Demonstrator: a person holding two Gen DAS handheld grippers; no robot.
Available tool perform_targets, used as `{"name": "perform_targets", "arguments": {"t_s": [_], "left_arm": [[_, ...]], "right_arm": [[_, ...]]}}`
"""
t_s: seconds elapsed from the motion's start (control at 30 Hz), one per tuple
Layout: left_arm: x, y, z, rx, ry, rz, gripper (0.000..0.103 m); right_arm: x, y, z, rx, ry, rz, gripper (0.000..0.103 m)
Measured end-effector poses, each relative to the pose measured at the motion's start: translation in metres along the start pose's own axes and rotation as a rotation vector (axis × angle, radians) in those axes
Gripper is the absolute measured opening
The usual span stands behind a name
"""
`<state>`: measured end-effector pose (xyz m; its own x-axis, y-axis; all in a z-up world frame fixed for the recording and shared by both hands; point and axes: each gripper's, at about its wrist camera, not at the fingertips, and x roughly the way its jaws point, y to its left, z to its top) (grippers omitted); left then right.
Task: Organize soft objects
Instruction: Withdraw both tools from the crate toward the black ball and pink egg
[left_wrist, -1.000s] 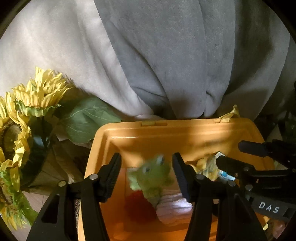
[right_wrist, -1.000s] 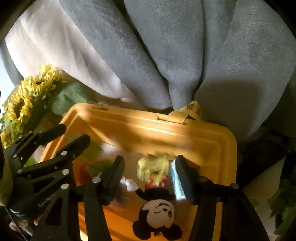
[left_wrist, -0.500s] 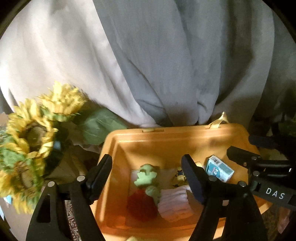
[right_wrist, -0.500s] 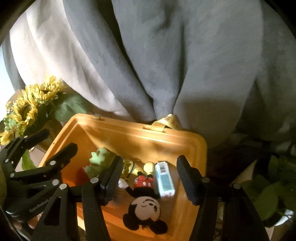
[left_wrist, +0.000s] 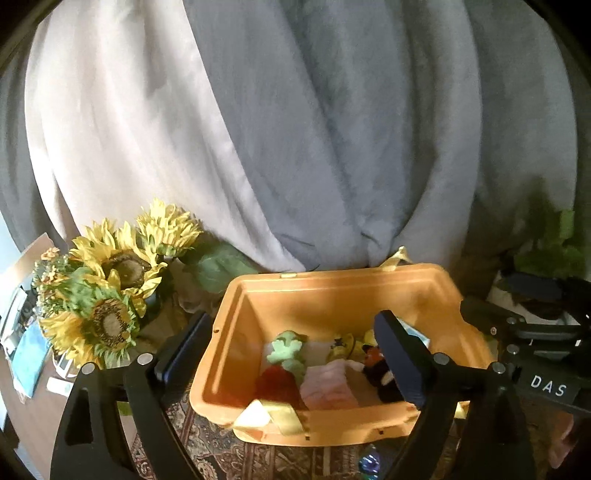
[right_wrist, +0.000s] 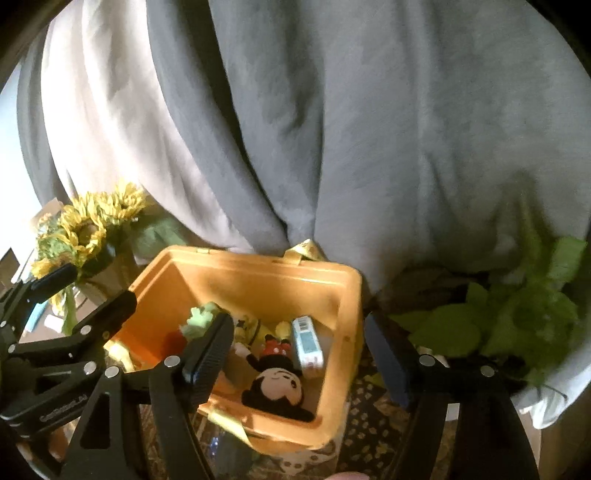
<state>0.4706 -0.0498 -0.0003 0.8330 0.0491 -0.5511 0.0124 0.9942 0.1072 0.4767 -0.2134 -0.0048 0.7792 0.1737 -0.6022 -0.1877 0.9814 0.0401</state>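
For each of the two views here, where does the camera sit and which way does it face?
Left wrist: rides the left gripper, facing forward and down into the orange bin; own jaws opening, nothing between them; right gripper's frame at right edge.
Right wrist: rides the right gripper, looking down at the bin from its right; jaws opening, empty; left gripper at left.
Shared: bin, mouse plush, green plush, sunflowers, grey curtain.

mouse plush (left_wrist: 382, 373) half behind gripper finger, blurred yellow toys (right_wrist: 255, 328) unidentifiable

You can read "DAS" in white letters on the black label strip (left_wrist: 547, 385), right of the orange plastic bin (left_wrist: 332, 295).
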Motion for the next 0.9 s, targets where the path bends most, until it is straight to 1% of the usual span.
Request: {"name": "perform_targets", "arguments": {"t_s": [0.03, 0.1, 0.23, 0.33, 0.47, 0.57, 0.8, 0.9], "left_arm": [[-0.006, -0.001, -0.001, -0.002, -0.009, -0.003, 0.096], [-0.018, -0.004, -0.004, -0.004, -0.034, -0.008, 0.097], [-0.039, -0.009, -0.010, -0.006, -0.069, -0.019, 0.100], [-0.051, -0.014, -0.017, -0.003, -0.097, -0.013, 0.102], [-0.064, -0.019, -0.027, -0.010, -0.124, -0.027, 0.103], [-0.070, -0.023, -0.034, -0.006, -0.120, -0.047, 0.103], [-0.085, -0.034, -0.050, 0.015, -0.124, -0.059, 0.103], [-0.092, -0.036, -0.057, 0.014, -0.130, -0.068, 0.103]], "right_arm": [[-0.008, -0.002, -0.002, 0.007, -0.020, -0.010, 0.078], [-0.019, -0.005, -0.006, 0.026, -0.046, -0.016, 0.084], [-0.039, -0.007, -0.016, 0.038, -0.095, -0.038, 0.084], [-0.055, -0.008, -0.025, 0.039, -0.135, -0.060, 0.084], [-0.067, -0.012, -0.037, 0.057, -0.166, -0.068, 0.084], [-0.073, -0.017, -0.046, 0.071, -0.170, -0.067, 0.084], [-0.086, -0.025, -0.066, 0.084, -0.176, -0.058, 0.084], [-0.092, -0.028, -0.073, 0.079, -0.183, -0.068, 0.084]]}}
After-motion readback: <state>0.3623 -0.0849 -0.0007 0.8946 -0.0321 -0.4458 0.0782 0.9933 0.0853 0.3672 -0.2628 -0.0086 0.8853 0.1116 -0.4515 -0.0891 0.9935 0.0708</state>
